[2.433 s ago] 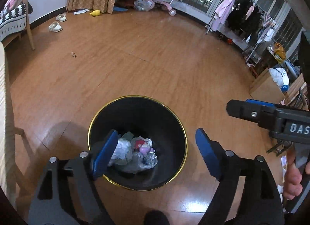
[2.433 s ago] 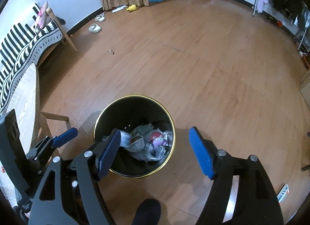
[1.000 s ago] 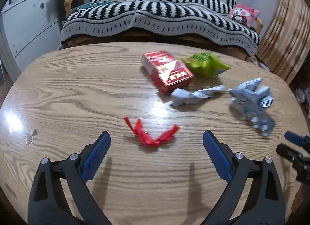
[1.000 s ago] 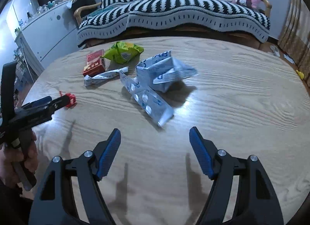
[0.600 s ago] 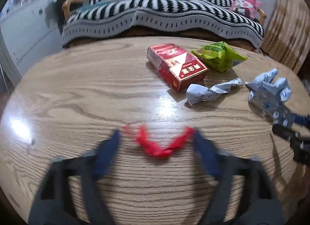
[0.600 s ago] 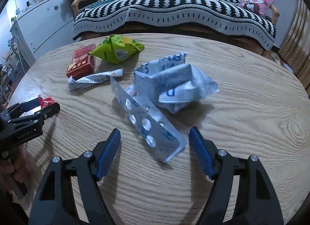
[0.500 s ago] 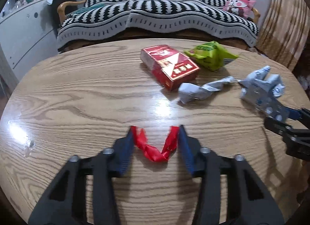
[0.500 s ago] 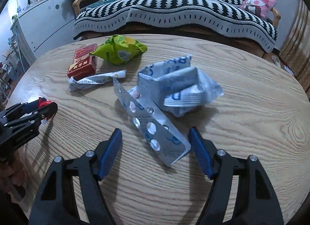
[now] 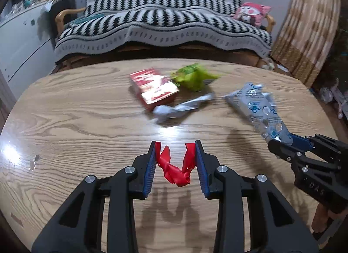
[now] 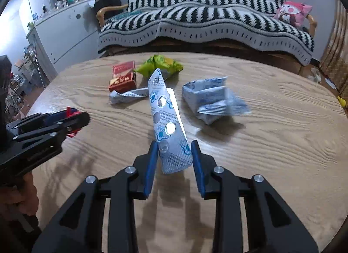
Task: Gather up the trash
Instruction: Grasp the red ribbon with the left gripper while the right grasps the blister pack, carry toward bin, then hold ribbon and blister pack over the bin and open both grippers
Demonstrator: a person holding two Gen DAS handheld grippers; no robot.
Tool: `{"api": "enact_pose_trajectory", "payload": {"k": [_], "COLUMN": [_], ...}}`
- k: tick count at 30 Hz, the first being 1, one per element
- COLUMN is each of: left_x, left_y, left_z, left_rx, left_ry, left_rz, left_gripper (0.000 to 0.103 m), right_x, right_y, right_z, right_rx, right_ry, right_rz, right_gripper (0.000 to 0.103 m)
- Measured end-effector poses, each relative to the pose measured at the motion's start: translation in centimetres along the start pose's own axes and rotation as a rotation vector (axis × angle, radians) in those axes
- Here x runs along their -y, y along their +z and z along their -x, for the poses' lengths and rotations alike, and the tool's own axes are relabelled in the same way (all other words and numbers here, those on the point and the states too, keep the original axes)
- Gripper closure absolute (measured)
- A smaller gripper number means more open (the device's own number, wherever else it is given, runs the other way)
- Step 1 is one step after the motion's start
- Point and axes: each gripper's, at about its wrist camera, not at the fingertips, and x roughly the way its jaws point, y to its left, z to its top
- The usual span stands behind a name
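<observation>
My left gripper (image 9: 175,144) is shut on a crumpled red wrapper (image 9: 174,166) and holds it just above the wooden table (image 9: 76,122). My right gripper (image 10: 173,144) is shut on a silver pill blister pack (image 10: 168,122) that stands up from between the fingers, lifted off the table. The right gripper also shows in the left wrist view (image 9: 280,142) at the right, with the blister pack (image 9: 261,113). The left gripper shows in the right wrist view (image 10: 81,119) at the left. Both grips look lifted; shadows lie below them.
On the table lie a red cigarette box (image 9: 154,87), a green snack bag (image 9: 193,76), a twisted white paper (image 9: 180,109) and a crumpled blue-white bag (image 10: 213,98). A striped sofa (image 10: 206,24) stands behind the table, a white cabinet (image 10: 63,33) at the left.
Both grippers left the bin on the floor and came to the table. The left closed on the red wrapper, the right closed on the blister pack and raised it.
</observation>
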Motion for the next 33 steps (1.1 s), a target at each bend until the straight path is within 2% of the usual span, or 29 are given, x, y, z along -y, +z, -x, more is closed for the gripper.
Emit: {"api": "enact_pose_trajectory", "payload": {"k": [5, 9, 15, 18, 24, 28, 33], "left_x": [5.8, 12.4, 24.2, 30.6, 42.8, 48.5, 53.7], "left_y": [-0.2, -0.7, -2.6, -4.0, -8.3, -11.3, -14.4], "left_z": [2.3, 3.0, 4.1, 4.8, 5.7, 6.2, 6.2], "left_rx": [0.026, 0.028, 0.030, 0.032, 0.004, -0.009, -0.044], "left_ry": [-0.095, -0.155, -0.275, -0.351, -0.519, -0.591, -0.658], "left_rz": [-0.068, -0.138, -0.253, -0.315, -0.436, -0.532, -0.600], "left_gripper": [0.069, 0.069, 0.069, 0.069, 0.069, 0.069, 0.069], "right_x": [3.7, 9.3, 19.8, 25.6, 33.7, 37.3, 41.0], "right_y": [-2.7, -6.0, -13.2, -17.9, -25.5, -30.2, -35.8], "right_z": [5.8, 10.5, 17.5, 21.0, 26.6, 29.6, 31.5], "right_rx": [0.047, 0.064, 0.095, 0.075, 0.056, 0.031, -0.036], "right_ry": [-0.067, -0.152, -0.317, -0.404, -0.509, -0.563, -0.565], "right_rz": [-0.057, -0.149, -0.307, -0.422, -0.609, -0.701, -0.825], "right_gripper": [0.071, 0.071, 0.071, 0.071, 0.071, 0.070, 0.070]}}
